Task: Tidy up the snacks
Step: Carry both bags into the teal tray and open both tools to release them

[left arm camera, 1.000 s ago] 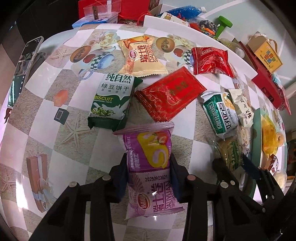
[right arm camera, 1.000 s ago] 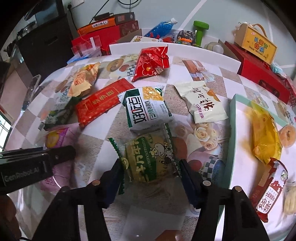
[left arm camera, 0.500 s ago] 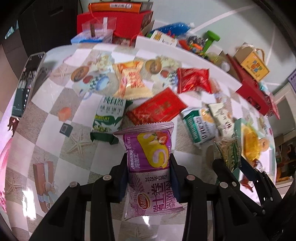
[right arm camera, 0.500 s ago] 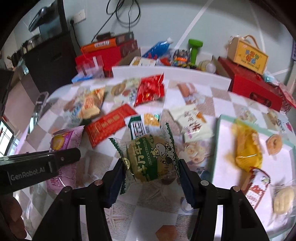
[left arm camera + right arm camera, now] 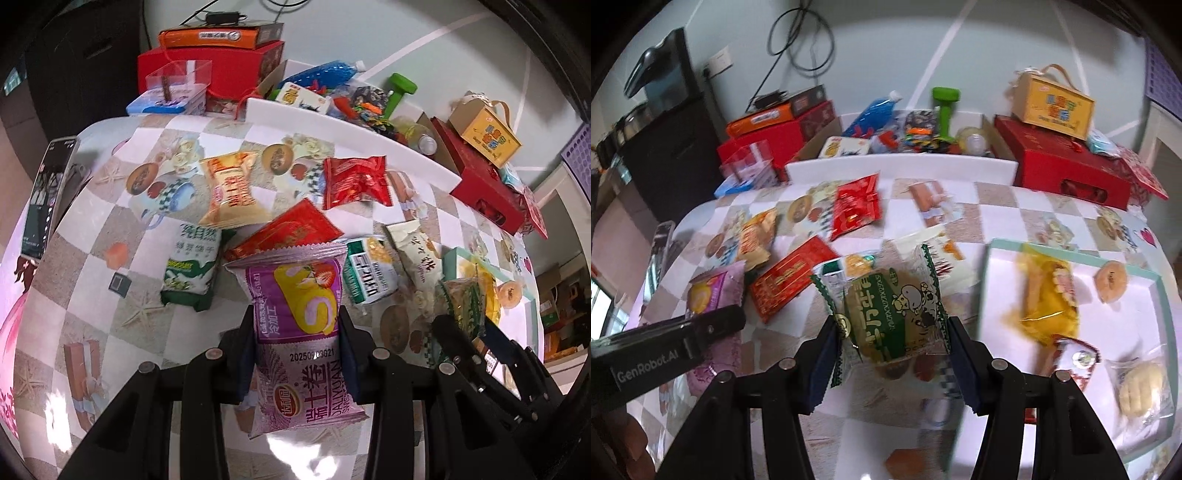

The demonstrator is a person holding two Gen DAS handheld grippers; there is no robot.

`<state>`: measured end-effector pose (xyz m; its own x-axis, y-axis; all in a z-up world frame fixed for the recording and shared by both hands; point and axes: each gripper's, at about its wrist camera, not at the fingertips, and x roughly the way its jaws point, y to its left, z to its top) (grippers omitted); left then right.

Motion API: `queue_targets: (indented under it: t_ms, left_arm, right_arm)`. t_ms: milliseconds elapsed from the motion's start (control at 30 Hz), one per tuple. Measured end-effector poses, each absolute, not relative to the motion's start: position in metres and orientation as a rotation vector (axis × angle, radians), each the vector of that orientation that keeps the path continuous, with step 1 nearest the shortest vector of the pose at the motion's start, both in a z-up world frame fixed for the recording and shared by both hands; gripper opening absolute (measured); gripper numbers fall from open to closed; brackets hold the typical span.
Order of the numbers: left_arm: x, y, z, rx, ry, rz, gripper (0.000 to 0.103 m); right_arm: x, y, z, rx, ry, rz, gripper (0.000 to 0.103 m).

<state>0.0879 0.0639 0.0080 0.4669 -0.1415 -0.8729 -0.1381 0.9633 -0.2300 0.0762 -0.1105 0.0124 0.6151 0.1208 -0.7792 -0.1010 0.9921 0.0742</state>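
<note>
My left gripper [image 5: 295, 354] is shut on a purple Swiss-roll packet [image 5: 299, 325], held above the table. My right gripper [image 5: 892, 354] is shut on a green-edged clear packet with a cow drawing [image 5: 890, 317], also lifted off the table. From the left wrist view the right gripper [image 5: 461, 325] shows at the right with that green packet [image 5: 463, 299]. From the right wrist view the left gripper [image 5: 676, 343] shows at the left with the purple packet [image 5: 713, 291]. A teal-rimmed white tray [image 5: 993, 251] at the right holds a yellow packet [image 5: 1049, 299] and several small snacks.
Loose on the table lie an orange packet [image 5: 231, 192], a green biscuit packet [image 5: 192, 266], a flat red packet [image 5: 291, 229], a puffy red packet [image 5: 354, 181], a green-white packet [image 5: 367, 273] and a cream packet [image 5: 417, 251]. A phone [image 5: 46, 195] lies at the left edge. Boxes [image 5: 1067, 170] crowd the back.
Both grippers have risen with their packets, so the table looks farther away. The right gripper's green packet has lifted off the table.
</note>
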Motion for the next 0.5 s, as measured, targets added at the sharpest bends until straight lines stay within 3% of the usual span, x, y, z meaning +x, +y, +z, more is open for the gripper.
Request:
queue_targets:
  t_ms: [500]
  left_arm:
    - [0.106, -0.047, 0.027, -0.185, 1.064, -0.283, 0.040]
  right_arm:
    - [0.072, -0.275, 0.018, 0.222, 0.859, -0.245, 0.060]
